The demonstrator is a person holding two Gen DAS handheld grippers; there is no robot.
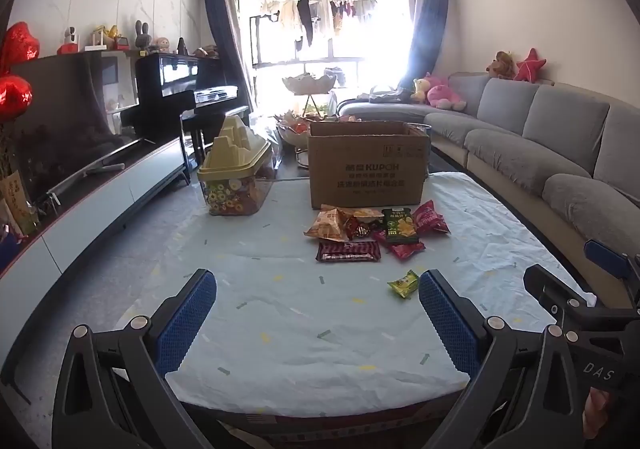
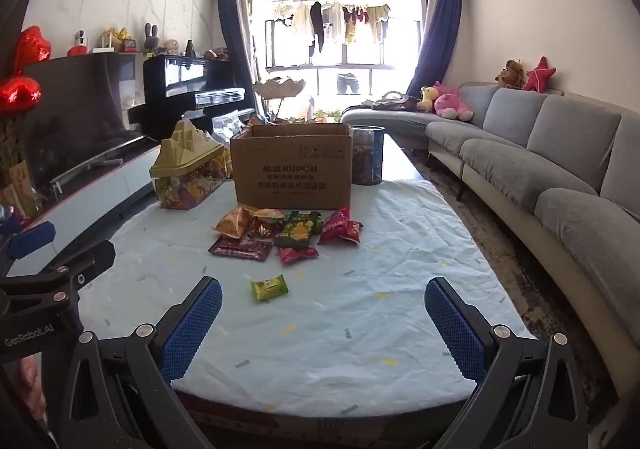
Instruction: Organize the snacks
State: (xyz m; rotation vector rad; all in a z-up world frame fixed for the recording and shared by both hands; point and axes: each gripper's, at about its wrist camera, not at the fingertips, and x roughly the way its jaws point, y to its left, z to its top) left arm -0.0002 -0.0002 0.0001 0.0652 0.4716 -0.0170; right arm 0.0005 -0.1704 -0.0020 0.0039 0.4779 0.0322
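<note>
Both tongs hang above the near edge of the counter (image 1: 280,329), each spread wide and holding nothing. The left tongs (image 1: 318,315) show blue ribbed pads; the right tongs (image 2: 323,323) look the same, and each pair shows at the edge of the other's view.

The snacks (image 1: 376,231) lie in a loose heap on the pale cloth, just in front of the cardboard box (image 1: 368,165), which stands open at the far side of the counter. A dark red bar (image 1: 348,251) lies at the near side of the heap. One small green packet (image 2: 269,288) lies apart from the heap, nearer the tongs, between the two views' pads. A clear tub with a yellow lid (image 1: 236,173) stands left of the box, filled with colourful sweets. A grey sofa (image 1: 540,137) runs along the right.
</note>
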